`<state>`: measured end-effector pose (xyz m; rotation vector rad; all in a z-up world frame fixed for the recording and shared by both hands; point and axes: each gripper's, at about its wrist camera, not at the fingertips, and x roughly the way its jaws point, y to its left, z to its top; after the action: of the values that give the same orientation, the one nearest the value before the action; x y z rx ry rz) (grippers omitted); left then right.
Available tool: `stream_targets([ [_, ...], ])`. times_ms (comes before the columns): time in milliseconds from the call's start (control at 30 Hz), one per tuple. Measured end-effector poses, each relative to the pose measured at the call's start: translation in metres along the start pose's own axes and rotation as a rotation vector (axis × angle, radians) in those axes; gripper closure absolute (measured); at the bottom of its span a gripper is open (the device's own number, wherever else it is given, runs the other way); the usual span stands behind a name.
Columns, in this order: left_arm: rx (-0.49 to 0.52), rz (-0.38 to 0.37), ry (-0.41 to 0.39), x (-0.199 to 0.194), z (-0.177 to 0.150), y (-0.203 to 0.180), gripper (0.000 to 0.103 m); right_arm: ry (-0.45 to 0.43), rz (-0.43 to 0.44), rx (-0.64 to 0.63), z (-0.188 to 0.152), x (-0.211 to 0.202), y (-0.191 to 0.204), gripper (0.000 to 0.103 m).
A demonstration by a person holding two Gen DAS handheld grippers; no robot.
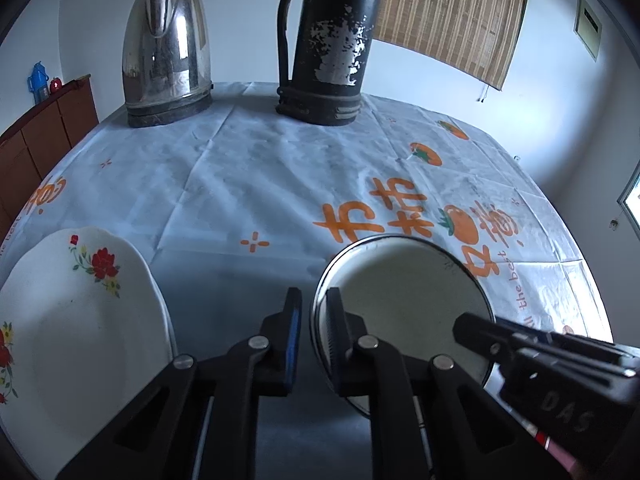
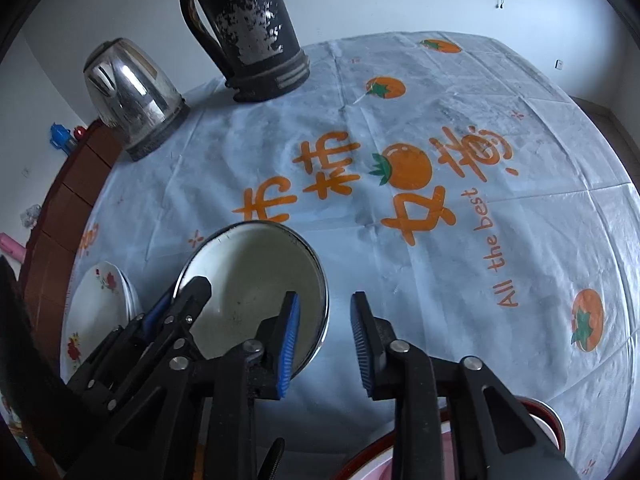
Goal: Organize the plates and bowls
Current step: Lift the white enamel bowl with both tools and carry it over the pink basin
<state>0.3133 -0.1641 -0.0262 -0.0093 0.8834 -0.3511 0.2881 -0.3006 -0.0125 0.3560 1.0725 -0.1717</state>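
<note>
A steel-rimmed bowl with a cream inside sits on the tablecloth. My left gripper is shut on the bowl's left rim, with one finger inside and one outside; the right wrist view shows it too. My right gripper straddles the bowl's right rim with a gap left to its outer pad, so it is open. The left wrist view shows its tip over that rim. A white plate with red flowers lies left of the bowl, with a second rim showing under it.
A steel kettle and a tall black flask stand at the table's far side. Red-rimmed dishes sit below my right gripper at the near edge. A wooden cabinet stands to the left.
</note>
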Motion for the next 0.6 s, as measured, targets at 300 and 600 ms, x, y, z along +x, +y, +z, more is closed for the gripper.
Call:
stream_targets([
  [300,-0.028,-0.038,0.005,0.001,0.002,0.006,0.097,-0.012,0.031,0.017,-0.004,0.0,0.0,0.091],
  [600,-0.022,-0.048,-0.033,-0.02,0.005,0.002,0.097,-0.073,0.049,0.017,-0.014,-0.019,0.001,0.092],
])
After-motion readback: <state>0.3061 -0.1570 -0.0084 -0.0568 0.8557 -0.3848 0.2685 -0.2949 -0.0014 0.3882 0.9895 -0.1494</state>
